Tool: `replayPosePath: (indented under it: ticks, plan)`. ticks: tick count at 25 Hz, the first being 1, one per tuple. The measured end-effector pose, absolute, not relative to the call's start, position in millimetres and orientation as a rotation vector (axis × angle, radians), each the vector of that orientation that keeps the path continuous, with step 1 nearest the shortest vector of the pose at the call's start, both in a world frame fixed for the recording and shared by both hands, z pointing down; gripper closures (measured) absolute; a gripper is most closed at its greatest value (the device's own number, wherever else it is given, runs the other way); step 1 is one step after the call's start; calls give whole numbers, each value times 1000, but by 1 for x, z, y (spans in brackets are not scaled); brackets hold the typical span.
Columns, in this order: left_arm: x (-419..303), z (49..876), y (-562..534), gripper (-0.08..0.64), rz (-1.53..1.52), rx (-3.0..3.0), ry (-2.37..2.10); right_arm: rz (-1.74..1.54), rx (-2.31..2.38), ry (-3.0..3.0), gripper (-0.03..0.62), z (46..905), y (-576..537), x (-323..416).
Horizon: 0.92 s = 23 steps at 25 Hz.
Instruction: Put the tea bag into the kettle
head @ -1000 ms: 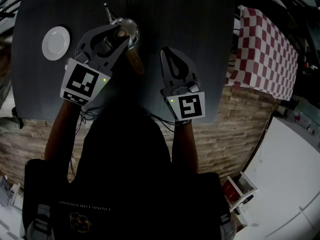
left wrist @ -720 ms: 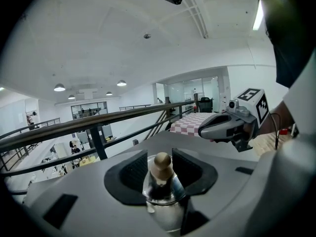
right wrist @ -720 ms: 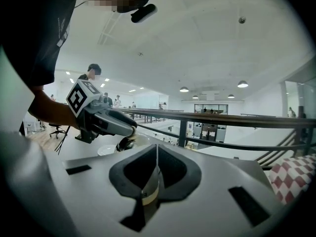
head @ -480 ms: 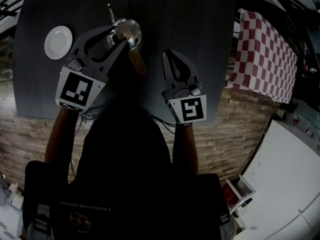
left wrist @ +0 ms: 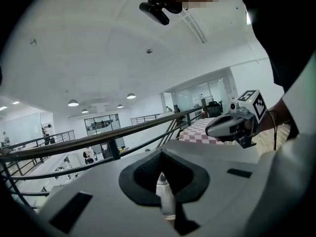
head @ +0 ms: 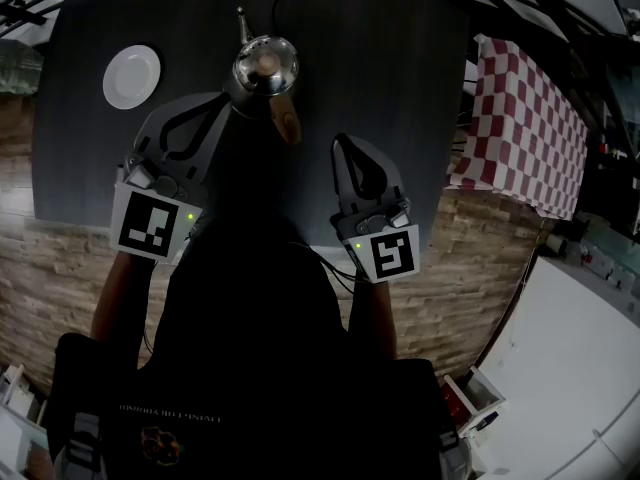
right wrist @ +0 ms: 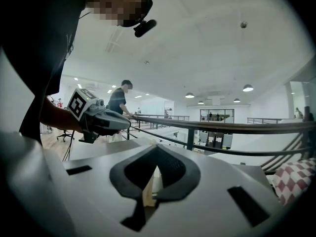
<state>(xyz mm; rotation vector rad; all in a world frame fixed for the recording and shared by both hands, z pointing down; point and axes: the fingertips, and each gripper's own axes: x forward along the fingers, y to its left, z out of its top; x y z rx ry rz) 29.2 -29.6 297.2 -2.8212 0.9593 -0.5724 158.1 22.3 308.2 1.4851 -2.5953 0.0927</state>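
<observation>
A silver kettle with a wooden handle and a thin spout stands on the dark table. Its top looks closed, and no tea bag shows in any view. My left gripper hangs just short of the kettle's near left side. Its jaws have just been closing and now meet at the tips with nothing between them. My right gripper is to the right of the handle, apart from it, jaws together and empty. In the left gripper view a sliver of the kettle shows past the closed jaws.
A white plate lies at the table's far left. A red-and-white checked cloth covers a surface to the right of the table. Beyond the table in the right gripper view are a railing and a standing person.
Both grippers have drawn back from the kettle toward me. The left jaws, spread wide around the kettle's top half a second ago, are now shut.
</observation>
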Motion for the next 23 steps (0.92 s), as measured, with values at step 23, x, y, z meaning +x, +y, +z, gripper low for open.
replayPosePath:
  ticks: [23]
  plan:
    - [5,301,66,555,-563,-2896,977,40,1366,-2687,575,286,86,105]
